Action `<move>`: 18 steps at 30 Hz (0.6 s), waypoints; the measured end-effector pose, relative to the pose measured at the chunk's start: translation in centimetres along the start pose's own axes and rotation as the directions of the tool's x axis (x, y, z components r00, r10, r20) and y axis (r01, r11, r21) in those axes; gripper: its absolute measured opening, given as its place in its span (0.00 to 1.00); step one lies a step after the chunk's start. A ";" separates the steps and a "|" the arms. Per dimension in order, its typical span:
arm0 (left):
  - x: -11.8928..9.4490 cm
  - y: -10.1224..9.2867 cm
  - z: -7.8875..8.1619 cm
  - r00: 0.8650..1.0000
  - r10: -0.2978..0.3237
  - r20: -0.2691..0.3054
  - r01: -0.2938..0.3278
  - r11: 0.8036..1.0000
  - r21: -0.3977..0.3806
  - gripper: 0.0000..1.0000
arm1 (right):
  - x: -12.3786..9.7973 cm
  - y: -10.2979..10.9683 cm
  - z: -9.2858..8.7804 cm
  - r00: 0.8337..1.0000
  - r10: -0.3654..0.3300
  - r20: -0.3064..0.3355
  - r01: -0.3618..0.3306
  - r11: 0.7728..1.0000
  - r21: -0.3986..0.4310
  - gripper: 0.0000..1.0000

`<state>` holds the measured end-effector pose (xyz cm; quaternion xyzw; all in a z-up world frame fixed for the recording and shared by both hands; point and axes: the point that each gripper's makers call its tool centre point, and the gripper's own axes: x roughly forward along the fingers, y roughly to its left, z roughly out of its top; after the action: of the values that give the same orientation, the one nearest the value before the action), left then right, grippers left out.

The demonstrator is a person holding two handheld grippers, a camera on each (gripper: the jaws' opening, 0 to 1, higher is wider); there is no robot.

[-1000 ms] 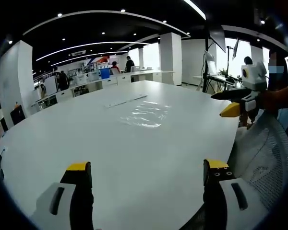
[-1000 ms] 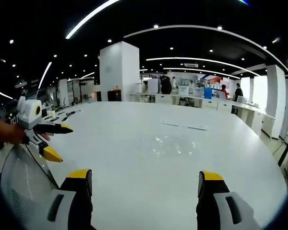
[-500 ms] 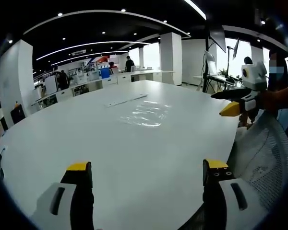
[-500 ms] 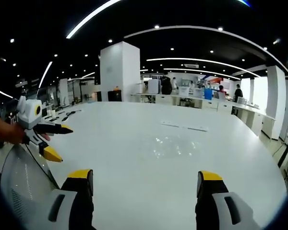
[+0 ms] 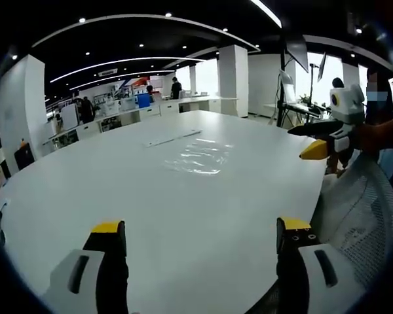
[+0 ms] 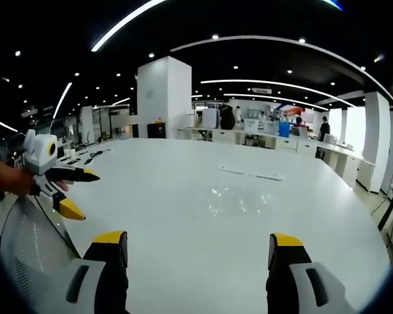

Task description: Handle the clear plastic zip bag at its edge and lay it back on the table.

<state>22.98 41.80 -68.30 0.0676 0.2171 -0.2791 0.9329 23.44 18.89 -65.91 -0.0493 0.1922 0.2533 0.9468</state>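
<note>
The clear plastic zip bag (image 5: 200, 157) lies flat and crinkled on the white table (image 5: 118, 176), well ahead of both grippers; in the right gripper view the bag (image 6: 239, 196) glints mid-table. My left gripper (image 5: 200, 239) is open over the near table edge with nothing between its yellow-tipped jaws. My right gripper (image 6: 200, 247) is open too, also holding nothing. Each gripper shows in the other's view at the side: the right one (image 5: 318, 139) held by a hand, the left one (image 6: 75, 193) likewise, both with jaws apart.
A thin white strip (image 5: 171, 137) lies beyond the bag, also seen as the strip (image 6: 252, 173). A mesh chair back (image 5: 360, 209) stands at the table's near edge, the same chair (image 6: 33, 255) at lower left. Desks, pillars and people fill the far office.
</note>
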 end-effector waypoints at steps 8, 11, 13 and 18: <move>-0.2 0.1 0.0 1.000 0.005 -0.001 -0.005 1.000 -0.004 0.94 | 0.0 0.2 -0.1 1.000 0.001 -0.001 -0.001 1.000 -0.001 0.89; -0.2 0.0 0.0 1.000 0.002 -0.003 -0.002 1.000 -0.001 0.94 | 0.0 0.2 -0.2 1.000 0.003 -0.005 -0.003 1.000 -0.001 0.89; -0.2 -0.1 0.0 1.000 0.001 -0.004 -0.001 1.000 0.001 0.94 | 0.0 0.2 -0.2 1.000 0.003 -0.006 -0.003 1.000 0.000 0.89; -0.2 -0.2 0.0 1.000 -0.003 -0.010 0.003 1.000 0.008 0.94 | 0.0 0.1 -0.2 1.000 0.004 -0.010 -0.004 1.000 0.000 0.89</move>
<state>22.76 41.69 -68.18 0.0722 0.2207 -0.2812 0.9311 23.33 18.99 -66.12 -0.0501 0.1971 0.2549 0.9454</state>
